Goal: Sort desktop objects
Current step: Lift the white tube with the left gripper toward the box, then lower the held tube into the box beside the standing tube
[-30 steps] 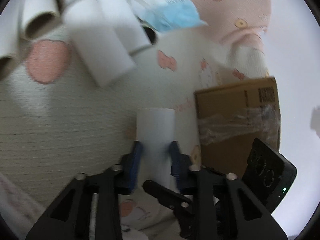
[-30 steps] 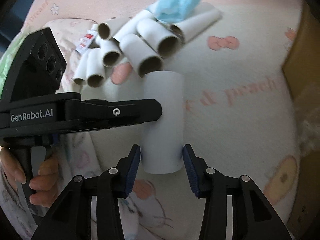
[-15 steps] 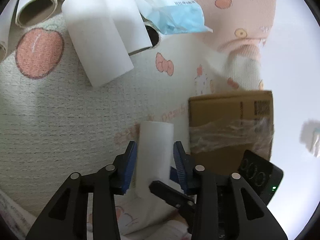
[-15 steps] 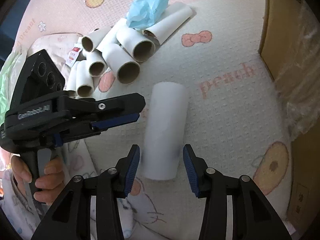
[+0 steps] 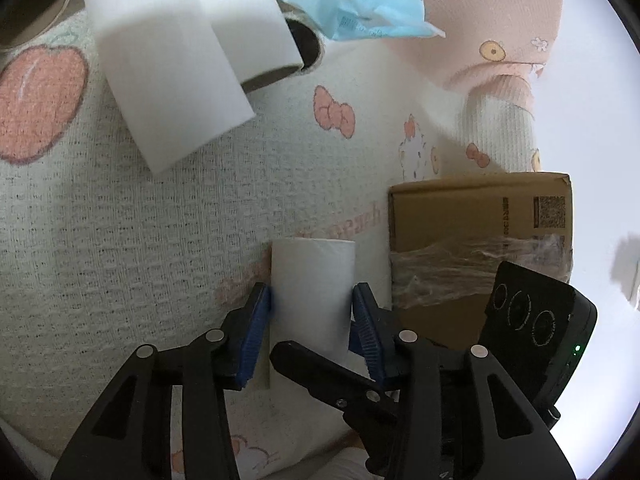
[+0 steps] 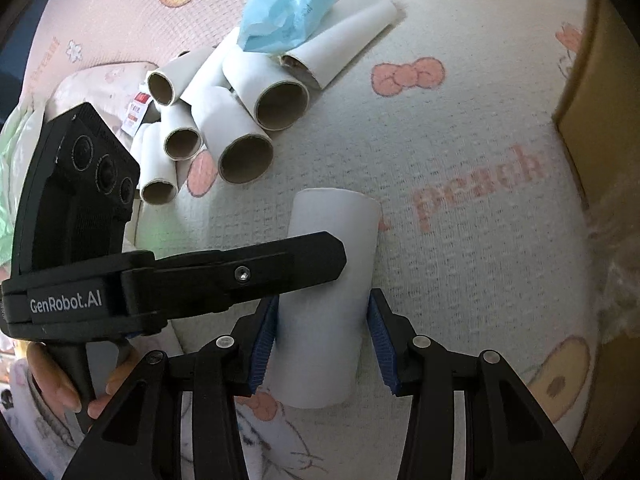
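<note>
A white cardboard tube lies on the patterned blanket, also in the right wrist view. My left gripper has its blue pads against both sides of the tube. My right gripper straddles the same tube, jaws slightly apart from it. The left gripper's body crosses over the tube in the right wrist view. A pile of several white tubes lies beyond, with a crumpled blue mask on top; the mask also shows in the left wrist view.
A brown cardboard box with clear tape stands to the right of the tube, its edge at the right in the right wrist view. A pink cloth lies beyond. A hand holds the left gripper's handle.
The left gripper came down over the tube and its pads closed onto it. The right gripper lowered closer around the tube's near end.
</note>
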The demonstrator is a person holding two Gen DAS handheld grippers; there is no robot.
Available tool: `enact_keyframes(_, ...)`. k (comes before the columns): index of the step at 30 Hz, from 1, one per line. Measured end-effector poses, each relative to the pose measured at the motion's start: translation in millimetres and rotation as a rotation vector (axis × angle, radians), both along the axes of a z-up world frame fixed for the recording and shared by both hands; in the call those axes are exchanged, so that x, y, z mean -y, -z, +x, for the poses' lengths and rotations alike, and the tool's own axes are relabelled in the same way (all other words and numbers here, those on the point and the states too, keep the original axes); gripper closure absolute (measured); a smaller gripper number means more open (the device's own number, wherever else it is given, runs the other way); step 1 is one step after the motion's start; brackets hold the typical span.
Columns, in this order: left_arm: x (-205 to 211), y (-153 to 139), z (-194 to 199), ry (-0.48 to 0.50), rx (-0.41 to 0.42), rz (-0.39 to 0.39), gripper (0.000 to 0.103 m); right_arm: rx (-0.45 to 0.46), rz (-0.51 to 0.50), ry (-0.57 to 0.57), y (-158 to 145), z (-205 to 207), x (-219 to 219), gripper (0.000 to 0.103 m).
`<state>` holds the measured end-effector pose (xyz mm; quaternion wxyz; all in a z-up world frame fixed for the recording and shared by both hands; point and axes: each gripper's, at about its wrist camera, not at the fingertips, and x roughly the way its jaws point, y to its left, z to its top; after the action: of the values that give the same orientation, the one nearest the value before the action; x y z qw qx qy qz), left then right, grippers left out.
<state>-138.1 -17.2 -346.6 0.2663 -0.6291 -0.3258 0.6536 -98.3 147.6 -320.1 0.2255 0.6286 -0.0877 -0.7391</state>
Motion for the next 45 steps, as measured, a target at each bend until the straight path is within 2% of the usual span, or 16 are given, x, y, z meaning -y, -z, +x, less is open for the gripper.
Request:
enact_keyframes(3, 2.7, -3.0, 1.6, -0.006, -0.002, 0.014, 0.057, -0.009, -0.015, -0.002, -3.2, 0.7, -1.4, 0.061)
enact_keyframes(7, 1.1, -29.4, 7.9, 0.024, -0.085, -0.006, 0.057, -0.053, -0.028, -0.004, -20.2, 8.8, -2.1, 0.061)
enact_keyframes(10, -3.1, -59.2, 13.2, 0.036, -0.149, -0.024, 0.057, -0.109, -0.051, 0.016, -42.0, 18.1, -6.7, 0.061)
enact_keyframes(13, -9.8, -84.8, 15.6, 0.046, -0.156, -0.029, 0.057, -0.193, -0.090, 0.043, -69.1, 30.7, -16.3, 0.061)
enact_keyframes(16, -17.3, -114.6, 20.5, 0.066, -0.223, -0.045, 0.057, -0.242, -0.100, 0.043, -93.6, 35.4, -19.8, 0.061)
enact_keyframes(21, -31.1, -151.5, 25.7, 0.055, -0.248, -0.009, 0.056, -0.340, -0.111, 0.046, -137.9, 49.1, -37.9, 0.062)
enact_keyframes(25, -55.6, -181.0, 37.1, 0.055, -0.318, -0.013, 0.056, -0.409, -0.121, 0.077, -167.5, 58.0, -57.5, 0.062)
enact_keyframes(28, -79.9, -198.9, 43.2, 0.099, -0.333, -0.022, 0.056, -0.429, -0.129, 0.116, -180.5, 62.1, -74.2, 0.062)
enact_keyframes(34, -125.7, -236.7, 51.7, 0.200, -0.426, -0.073, 0.056, -0.497, -0.190, 0.196, -202.3, 76.0, -112.0, 0.062)
enact_keyframes(45, -206.3, -275.2, 54.4, 0.378, -0.499, -0.141, 0.056, -0.587, -0.232, 0.292, -233.8, 90.5, -183.2, 0.062)
